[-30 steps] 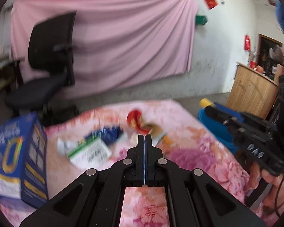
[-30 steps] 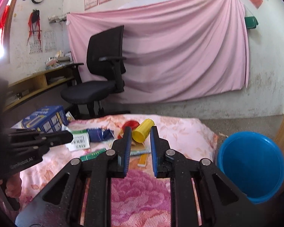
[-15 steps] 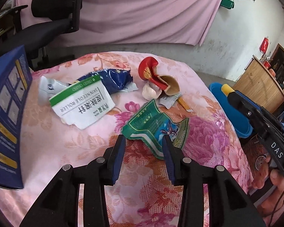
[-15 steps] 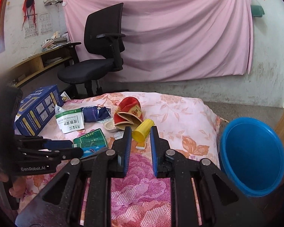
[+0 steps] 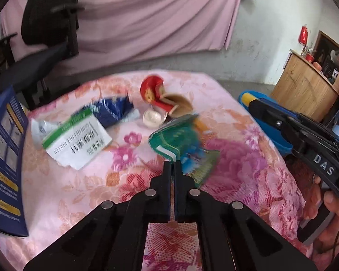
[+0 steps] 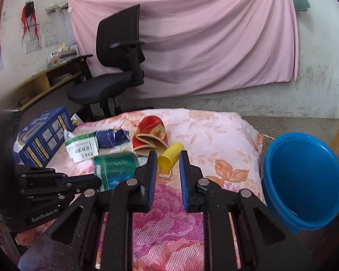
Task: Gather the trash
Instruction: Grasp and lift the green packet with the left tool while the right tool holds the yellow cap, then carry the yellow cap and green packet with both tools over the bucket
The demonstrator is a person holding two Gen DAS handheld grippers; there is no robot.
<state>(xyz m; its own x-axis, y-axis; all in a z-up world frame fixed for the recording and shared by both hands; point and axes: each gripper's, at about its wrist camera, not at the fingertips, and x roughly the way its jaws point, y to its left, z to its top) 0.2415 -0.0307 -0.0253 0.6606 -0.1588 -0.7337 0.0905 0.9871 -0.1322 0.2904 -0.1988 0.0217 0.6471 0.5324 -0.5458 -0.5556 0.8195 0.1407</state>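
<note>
Clamped tight in my left tool (image 5: 172, 163) is the near corner of a green wrapper (image 5: 180, 140), which stands up blurred just beyond the tips, slightly to their right. Far off to that tool's left stands a blue box (image 5: 4, 158); nearer, ahead and left, lies a white label packet (image 5: 76, 140) with a dark blue wrapper (image 5: 115, 110) touching its far edge. Straight ahead past the green wrapper sit a small white cup (image 5: 151, 118) and a crushed red paper cup (image 5: 156, 92), close together on the flowered tabletop (image 5: 79, 192).

My right tool (image 6: 168, 158) is released, its blue-lined fingers apart. A yellow cap (image 6: 170, 155) lies just beyond the gap between them, not touched by either. The red paper cup is behind it, a little left, and the green wrapper hangs from the left tool well off to the left. To the right, beside the tabletop edge and lower, stands a blue bucket (image 6: 305, 180).
</note>
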